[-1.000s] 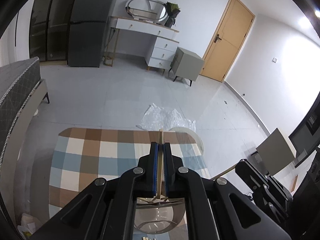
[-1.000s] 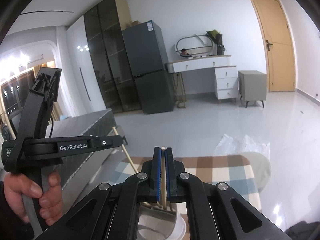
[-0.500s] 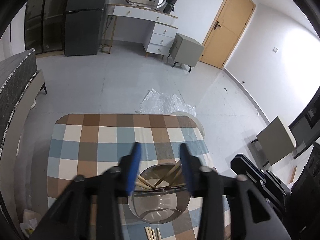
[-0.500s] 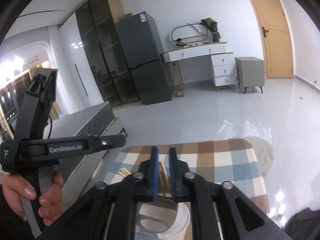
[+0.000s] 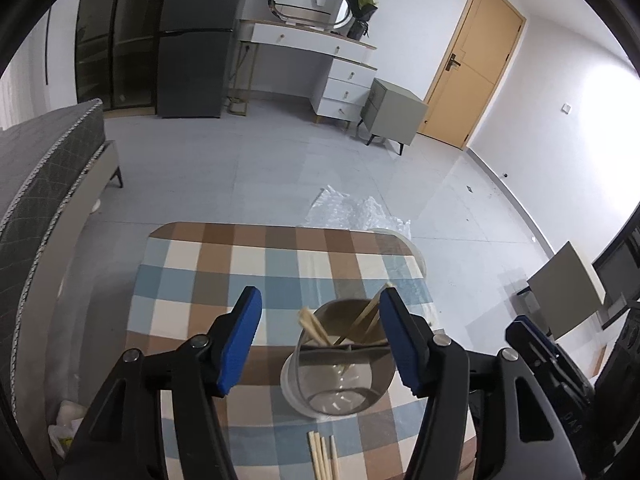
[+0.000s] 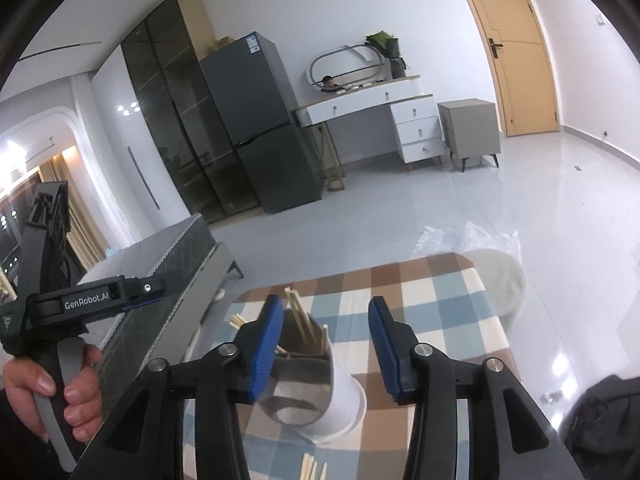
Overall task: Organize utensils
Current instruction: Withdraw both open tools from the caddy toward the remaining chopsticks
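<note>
Both grippers now wide open, empty; 1 s ago each clamped a chopstick upright, 0.5 s ago jaws parting. Left gripper (image 5: 320, 336) and right gripper (image 6: 325, 338) hover just above holder (image 5: 340, 376), clear cup w/ divider, near-centre on checked cloth (image 5: 224, 272).

Released sticks now inside far compartment: one bundle (image 5: 316, 328) leaning to 10 o'clock, another (image 5: 366, 318) to 1 o'clock. Near compartment looks empty, though glare makes that uncertain.

Remaining chopsticks (image 5: 322, 454) flat on cloth at 6 o'clock of holder, near the table edge.

Judgement: deposit done for this pair; task partway. Next likely: pick from the 6 o'clock pile. Risk: jaws nudging holder rim on descent.
</note>
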### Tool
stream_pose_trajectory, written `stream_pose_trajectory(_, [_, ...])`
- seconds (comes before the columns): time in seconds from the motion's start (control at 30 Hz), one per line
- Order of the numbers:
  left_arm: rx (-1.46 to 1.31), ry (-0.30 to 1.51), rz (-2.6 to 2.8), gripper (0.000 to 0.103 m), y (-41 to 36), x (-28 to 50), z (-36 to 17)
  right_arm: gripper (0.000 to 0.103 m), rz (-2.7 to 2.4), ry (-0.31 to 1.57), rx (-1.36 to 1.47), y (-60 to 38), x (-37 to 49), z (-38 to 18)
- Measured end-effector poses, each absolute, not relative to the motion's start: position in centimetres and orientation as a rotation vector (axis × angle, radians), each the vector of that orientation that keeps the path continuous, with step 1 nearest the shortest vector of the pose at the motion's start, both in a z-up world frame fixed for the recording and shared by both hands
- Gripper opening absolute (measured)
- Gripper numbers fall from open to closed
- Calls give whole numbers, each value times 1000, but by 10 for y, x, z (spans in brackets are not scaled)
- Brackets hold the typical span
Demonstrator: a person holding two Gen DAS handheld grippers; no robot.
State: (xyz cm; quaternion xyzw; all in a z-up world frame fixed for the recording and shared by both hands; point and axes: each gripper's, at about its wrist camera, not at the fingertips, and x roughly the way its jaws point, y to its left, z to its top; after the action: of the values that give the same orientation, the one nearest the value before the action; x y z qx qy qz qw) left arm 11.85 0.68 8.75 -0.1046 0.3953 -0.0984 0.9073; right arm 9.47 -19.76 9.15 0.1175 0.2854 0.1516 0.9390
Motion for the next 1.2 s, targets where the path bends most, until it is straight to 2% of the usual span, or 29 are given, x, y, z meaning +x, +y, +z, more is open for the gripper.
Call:
stream_pose_trajectory(0.13, [-190, 813, -169, 59, 6, 104, 90, 55, 307, 570, 248, -199, 82, 93])
stream_pose_trajectory(0.2, [-177, 798, -153, 66, 5, 95, 92, 62, 297, 561, 246, -199, 74, 95])
stream_pose_trajectory(0.23, [-172, 788, -151, 67, 5, 91, 93, 62, 298, 562, 247, -198, 71, 94])
stream_pose_trajectory(0.3, [-159, 770, -143, 70, 4, 82, 94, 71, 304, 564, 255, -198, 64, 94])
stream_pose_trajectory(0.57, [-100, 718, -42, 81, 6, 52, 89, 83, 308, 602, 264, -199, 44, 81])
stream_pose_trajectory(0.77, [-95, 715, -59, 81, 8, 34, 80, 87, 319, 631, 316, -203, 30, 66])
stream_pose_trajectory(1.2, [-98, 698, -61, 81, 8, 6, 41, 87, 293, 763, 286, -191, 13, 11])
